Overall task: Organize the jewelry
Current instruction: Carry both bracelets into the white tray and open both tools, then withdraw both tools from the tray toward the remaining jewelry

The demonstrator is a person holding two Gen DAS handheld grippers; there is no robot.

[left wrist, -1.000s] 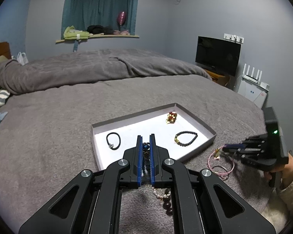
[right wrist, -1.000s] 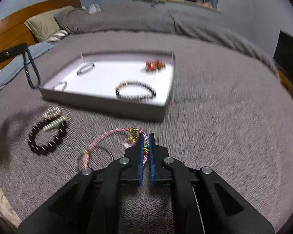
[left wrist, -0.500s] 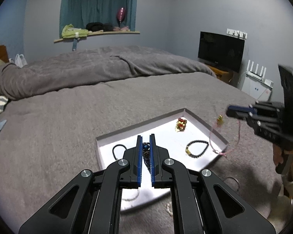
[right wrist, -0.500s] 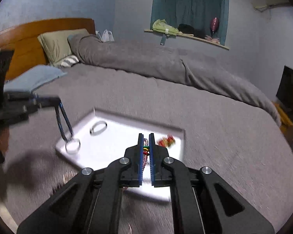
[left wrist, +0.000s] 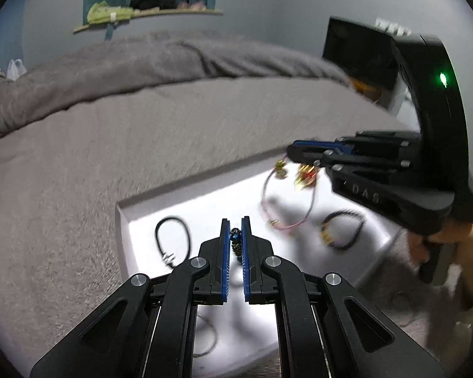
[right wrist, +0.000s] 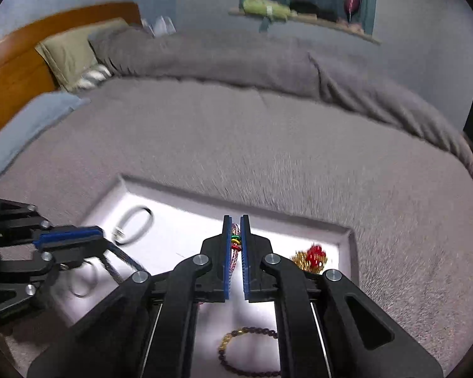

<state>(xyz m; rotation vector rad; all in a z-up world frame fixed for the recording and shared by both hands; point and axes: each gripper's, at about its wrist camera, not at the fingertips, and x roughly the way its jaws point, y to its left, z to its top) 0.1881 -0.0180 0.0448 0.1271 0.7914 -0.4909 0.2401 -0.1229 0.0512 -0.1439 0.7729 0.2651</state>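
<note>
A white tray (left wrist: pixel 123 217) lies on the grey bed. My left gripper (left wrist: pixel 236 230) hangs over its near part, shut on a dark blue beaded bracelet (left wrist: pixel 235 241). My right gripper (left wrist: pixel 294 151) is over the tray's right half, shut on a pink cord bracelet (left wrist: pixel 287 201) that dangles above the tray floor. In the right wrist view the right gripper (right wrist: pixel 236 223) pinches that pink cord bracelet (right wrist: pixel 235 245), and the left gripper (right wrist: pixel 69 239) is at the left with its bead strand (right wrist: pixel 123 260) hanging down. The tray (right wrist: pixel 347 236) holds a black band (left wrist: pixel 172 239), a red-gold ornament (right wrist: pixel 310 256) and a dark bead bracelet (left wrist: pixel 342 230).
A thin ring (left wrist: pixel 205 334) lies on the tray's near part. Grey blanket (right wrist: pixel 268 132) surrounds the tray. Pillows and a wooden headboard (right wrist: pixel 22 72) stand far left, a black TV (left wrist: pixel 359 53) far right. A person's hand (left wrist: pixel 451 245) holds the right gripper's handle.
The right gripper lifted the pink cord bracelet off the blanket and carried it over the tray. The left gripper moved forward and down over the tray with its beaded bracelet.
</note>
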